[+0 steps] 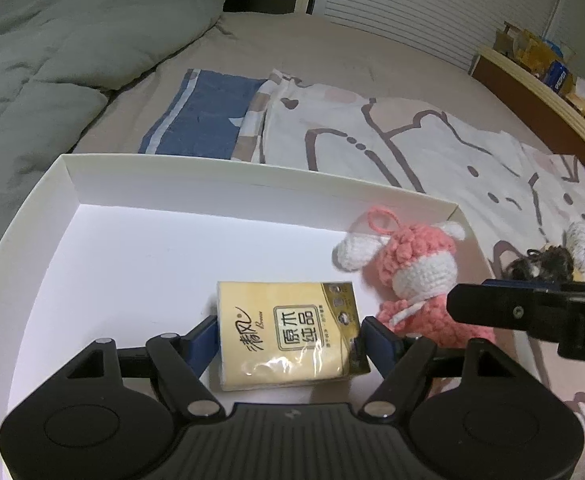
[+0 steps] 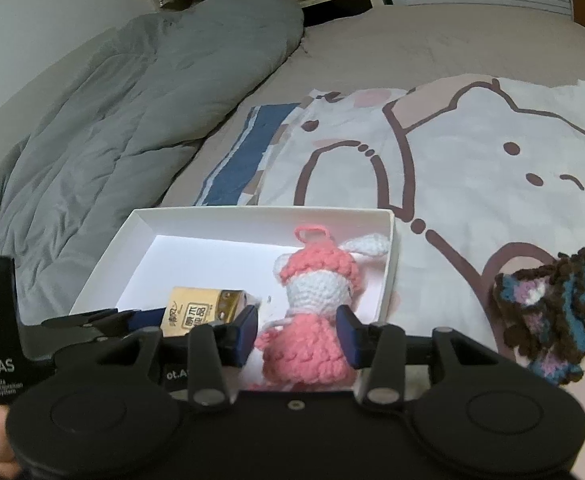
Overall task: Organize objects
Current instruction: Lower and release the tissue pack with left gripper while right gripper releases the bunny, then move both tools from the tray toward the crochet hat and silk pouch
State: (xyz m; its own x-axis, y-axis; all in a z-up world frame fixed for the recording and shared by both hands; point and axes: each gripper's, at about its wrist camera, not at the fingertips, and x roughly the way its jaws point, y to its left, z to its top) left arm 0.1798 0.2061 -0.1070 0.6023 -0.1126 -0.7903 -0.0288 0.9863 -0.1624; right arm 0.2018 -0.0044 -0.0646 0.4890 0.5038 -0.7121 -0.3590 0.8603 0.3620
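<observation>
A shallow white box [image 1: 252,172] lies on the bed. On its floor rests a yellow tissue pack [image 1: 288,332], flat, between the fingers of my left gripper [image 1: 290,334]; the blue pads stand at its two sides without squeezing it. A pink and white crocheted doll [image 2: 308,320] lies at the box's right side [image 2: 388,264], between the pads of my right gripper [image 2: 298,332], which flank its body loosely. In the left wrist view the doll [image 1: 412,272] sits just right of the pack, with the right gripper [image 1: 492,308] reaching in from the right.
A dark brown and blue crocheted toy [image 2: 552,312] lies on the cat-print cloth [image 2: 472,168] right of the box. A grey duvet [image 2: 112,120] is bunched on the left. A blue cloth [image 1: 204,116] lies beyond the box. A cluttered headboard shelf [image 1: 540,80] runs at the far right.
</observation>
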